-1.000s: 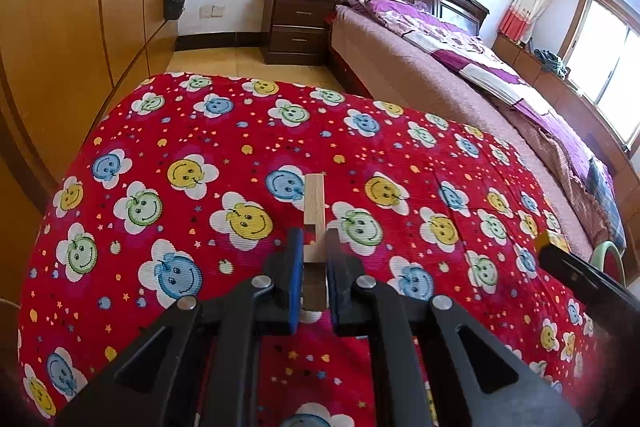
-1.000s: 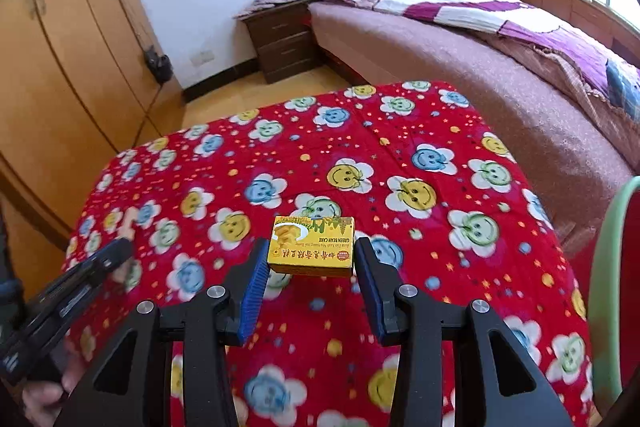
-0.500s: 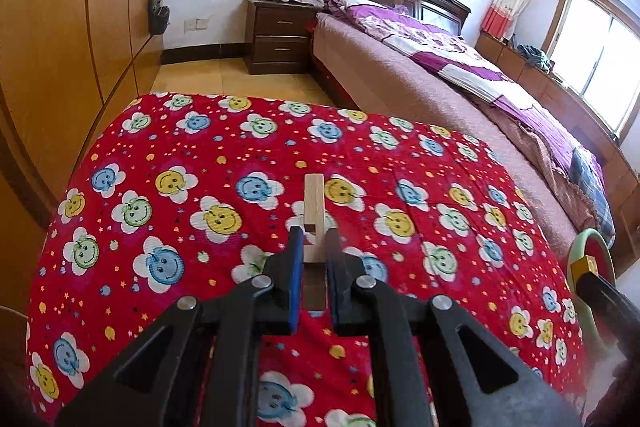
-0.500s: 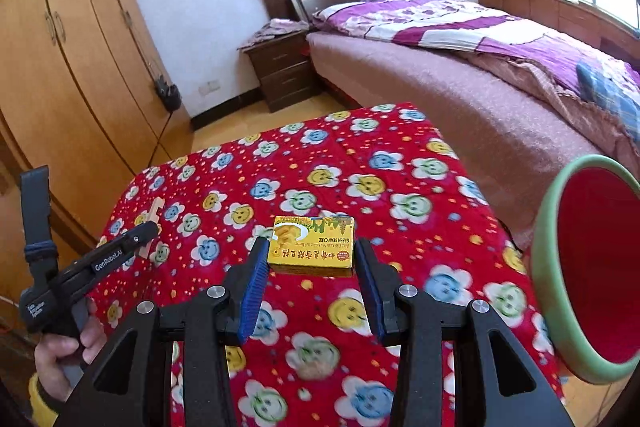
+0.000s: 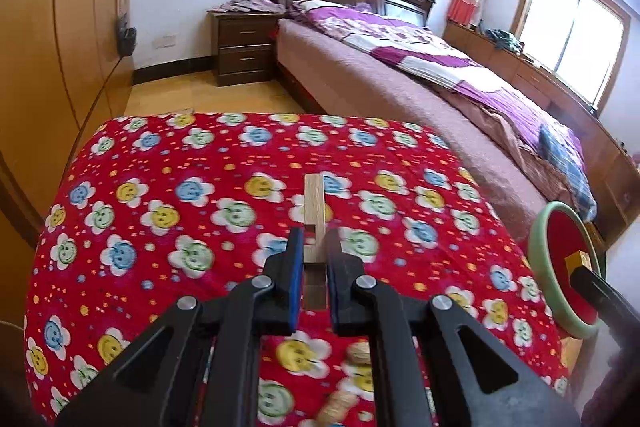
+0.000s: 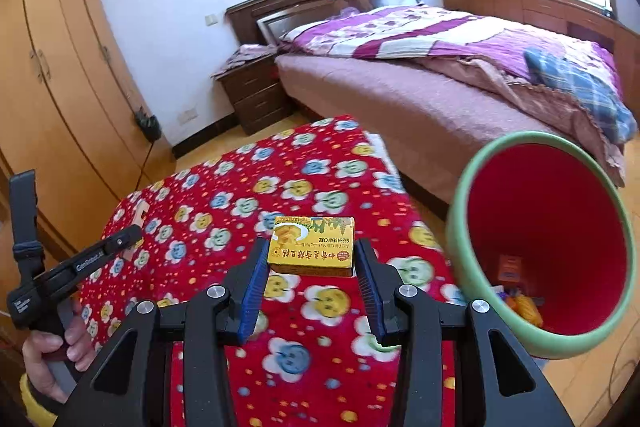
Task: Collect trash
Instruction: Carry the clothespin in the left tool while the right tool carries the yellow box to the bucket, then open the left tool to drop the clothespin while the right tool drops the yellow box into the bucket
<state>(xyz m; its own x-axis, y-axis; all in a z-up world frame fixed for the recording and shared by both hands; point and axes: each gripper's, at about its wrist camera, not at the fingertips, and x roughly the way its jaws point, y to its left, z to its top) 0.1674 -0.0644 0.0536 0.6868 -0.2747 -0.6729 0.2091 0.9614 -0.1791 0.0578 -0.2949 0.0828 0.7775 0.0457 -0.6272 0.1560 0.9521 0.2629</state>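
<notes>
The left gripper [image 5: 314, 247] has its 2 fingers [image 5: 295, 255] drawn almost fully together, pinching a narrow wooden clothespin [image 5: 314, 211] flat between the pads; the peg runs straight forward out of the grip, its far end poking well past the fingertips and its near end showing in the slot behind them. It hangs in the air above the middle of the table, which is covered by a red smiley-flower cloth [image 5: 180, 187]. Low in the left wrist view, partly hidden behind the gripper's black linkage, 2 peanut shells [image 5: 358, 353] lie on the cloth near its near edge. The right gripper [image 6: 310, 259] holds its fingers [image 6: 256, 279] part-way apart, clamped on the 2 short ends of a yellow green bean cake box [image 6: 312, 245], printed face up and level, lifted clear of the cloth near the table's right edge. Just to the right of that box, off the table's right edge, stands a green-rimmed red bin [image 6: 460, 219], its mouth tilted toward the camera; a few bits of coloured wrapper lie at its bottom. At the left of the right wrist view, a person's hand [image 6: 52, 355] grips the handle of the left gripper over the cloth's left edge. Beyond the table are a bed [image 6: 400, 99] with a purple quilt, a dark nightstand [image 5: 244, 47] and wooden wardrobe doors [image 6: 60, 87].
</notes>
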